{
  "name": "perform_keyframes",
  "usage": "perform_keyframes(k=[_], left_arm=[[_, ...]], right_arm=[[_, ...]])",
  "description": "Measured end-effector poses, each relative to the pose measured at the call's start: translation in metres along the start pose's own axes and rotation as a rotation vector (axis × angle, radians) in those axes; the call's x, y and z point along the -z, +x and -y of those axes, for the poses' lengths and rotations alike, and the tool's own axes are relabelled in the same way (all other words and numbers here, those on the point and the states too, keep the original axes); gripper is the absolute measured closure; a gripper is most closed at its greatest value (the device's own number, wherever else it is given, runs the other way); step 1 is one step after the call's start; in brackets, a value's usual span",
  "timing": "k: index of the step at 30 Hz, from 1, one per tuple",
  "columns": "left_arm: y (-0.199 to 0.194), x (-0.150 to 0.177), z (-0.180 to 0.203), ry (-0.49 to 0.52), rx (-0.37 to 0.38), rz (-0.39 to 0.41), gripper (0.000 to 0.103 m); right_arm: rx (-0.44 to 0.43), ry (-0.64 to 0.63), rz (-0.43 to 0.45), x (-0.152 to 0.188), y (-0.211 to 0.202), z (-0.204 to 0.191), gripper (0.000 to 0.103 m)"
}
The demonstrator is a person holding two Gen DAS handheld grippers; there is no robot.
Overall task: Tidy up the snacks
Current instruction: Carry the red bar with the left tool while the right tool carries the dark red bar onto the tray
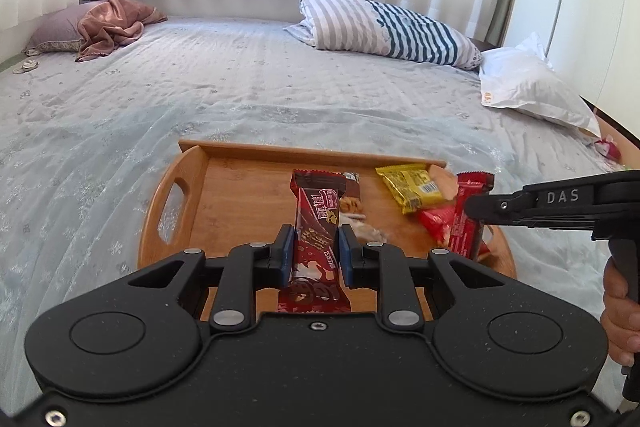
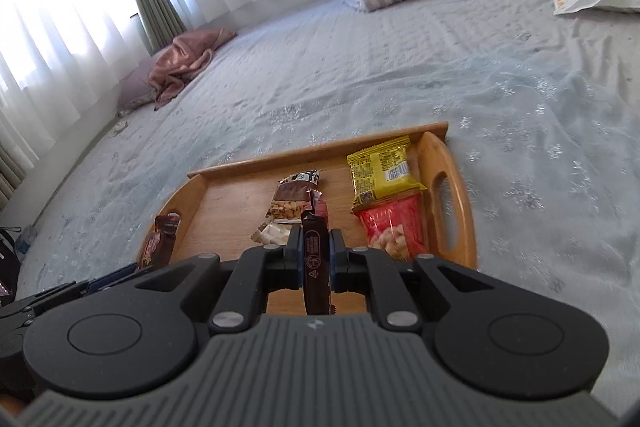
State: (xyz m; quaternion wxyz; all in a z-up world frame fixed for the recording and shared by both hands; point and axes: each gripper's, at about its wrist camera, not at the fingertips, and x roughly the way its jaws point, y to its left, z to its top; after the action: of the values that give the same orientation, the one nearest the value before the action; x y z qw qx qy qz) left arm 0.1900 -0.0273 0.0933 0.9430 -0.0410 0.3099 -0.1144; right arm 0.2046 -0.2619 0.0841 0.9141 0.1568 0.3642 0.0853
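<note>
Over the wooden tray on the bed, we carry one wrapped bar in each tool.

We judge this the carrying step: the left tool pinches a dark red wafer bar, and the right tool pinches a red bar edge-on. Next we need a free spot on the tray for each, lowering before the tools spread. The right wrist view alone shows the tray's whole right handle at 2 o'clock, with the yellow packet and red packet lying against it. The left wrist view alone shows the left handle at 9 o'clock and the hand gripping the right tool.
</note>
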Motion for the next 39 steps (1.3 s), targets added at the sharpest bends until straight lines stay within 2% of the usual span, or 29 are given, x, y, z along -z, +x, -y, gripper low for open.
perform_keyframes(k=[8, 12, 17, 23, 39], left_arm=[[0.061, -0.033, -0.007, -0.055, -0.003, -0.062, 0.081], [0.094, -0.043, -0.013, -0.091, -0.028, -0.102, 0.081], [0.126, -0.049, -0.017, -0.106, -0.068, -0.126, 0.081], [0.153, -0.047, -0.024, -0.153, -0.050, -0.158, 0.081], [0.177, -0.041, -0.017, -0.166, -0.002, -0.160, 0.081]], right_arm=[[0.007, -0.044, -0.083, -0.035, 0.056, -0.003, 0.089], [0.061, -0.093, -0.140, -0.050, 0.081, -0.010, 0.089], [0.068, -0.129, -0.208, -0.066, 0.108, -0.018, 0.089], [0.092, -0.137, -0.254, -0.074, 0.129, -0.022, 0.089], [0.078, -0.037, -0.174, -0.070, 0.146, -0.005, 0.089]])
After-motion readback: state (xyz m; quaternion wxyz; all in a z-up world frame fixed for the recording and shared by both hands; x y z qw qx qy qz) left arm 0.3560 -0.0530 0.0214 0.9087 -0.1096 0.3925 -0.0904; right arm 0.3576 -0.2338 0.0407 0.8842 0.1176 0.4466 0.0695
